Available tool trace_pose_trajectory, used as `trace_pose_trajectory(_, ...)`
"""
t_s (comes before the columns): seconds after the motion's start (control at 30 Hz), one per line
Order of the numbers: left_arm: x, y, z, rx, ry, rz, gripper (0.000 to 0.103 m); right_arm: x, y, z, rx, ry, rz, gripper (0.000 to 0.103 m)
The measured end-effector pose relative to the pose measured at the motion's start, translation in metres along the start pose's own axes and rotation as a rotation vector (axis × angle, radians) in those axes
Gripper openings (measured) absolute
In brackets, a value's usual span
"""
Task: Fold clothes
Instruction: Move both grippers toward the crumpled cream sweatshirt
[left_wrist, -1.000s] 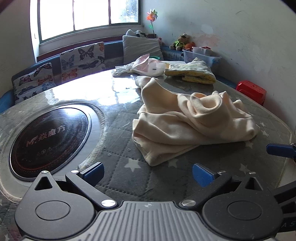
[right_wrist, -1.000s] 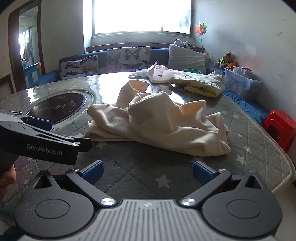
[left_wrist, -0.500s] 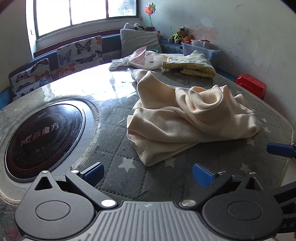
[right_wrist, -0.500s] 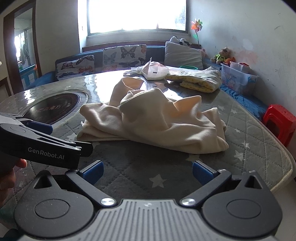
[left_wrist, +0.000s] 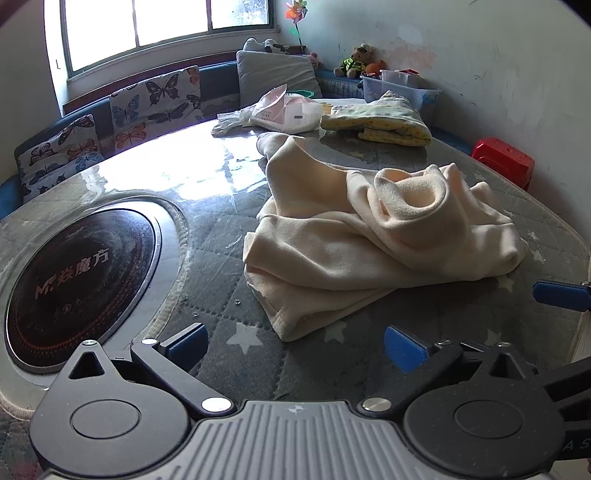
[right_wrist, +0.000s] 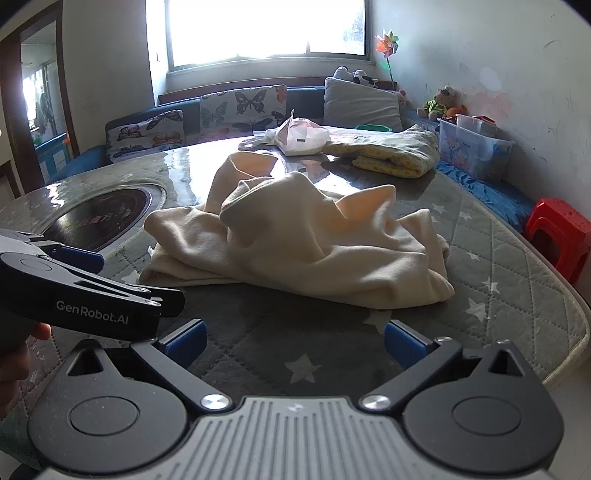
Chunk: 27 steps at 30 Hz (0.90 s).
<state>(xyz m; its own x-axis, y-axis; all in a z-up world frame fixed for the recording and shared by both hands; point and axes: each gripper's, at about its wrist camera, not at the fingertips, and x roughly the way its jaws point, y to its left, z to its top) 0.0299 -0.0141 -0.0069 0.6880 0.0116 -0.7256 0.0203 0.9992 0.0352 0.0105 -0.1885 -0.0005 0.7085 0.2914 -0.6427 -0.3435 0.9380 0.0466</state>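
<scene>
The crumpled cream fleece garment (left_wrist: 373, 236) lies at 12 o'clock on the grey quilted star-pattern table (right_wrist: 491, 266); left gripper (left_wrist: 295, 341) and right gripper (right_wrist: 295, 341) are both released, empty.

Left gripper (left_wrist: 293, 341): black linkage arms, blue finger pads (left_wrist: 186, 341), silver pivot screws, ribbed grey centre plate. Right gripper (right_wrist: 293, 341): same build. White "GenRobot.AI" lettering on the left unit's black side; bare skin of hand (right_wrist: 16, 350) behind it.

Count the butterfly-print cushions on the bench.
2, both visible from the right wrist: one butterfly cushion at the bench's left end, another butterfly cushion to its right, beside the grey pillow. Others may be hidden.
</scene>
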Motion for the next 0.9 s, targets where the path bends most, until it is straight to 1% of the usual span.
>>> trace_pose_trajectory(0.5,0.008,0.004,0.009,-0.007,0.039,0.000,0.103,0.009,-0.004,0.005,0.022,0.018,0.011,0.103)
trace_pose_trajectory(0.9,0.011,0.003,0.016,-0.007,0.050,0.007,0.103,0.014,-0.005,0.011,0.027,0.026,0.006,0.103)
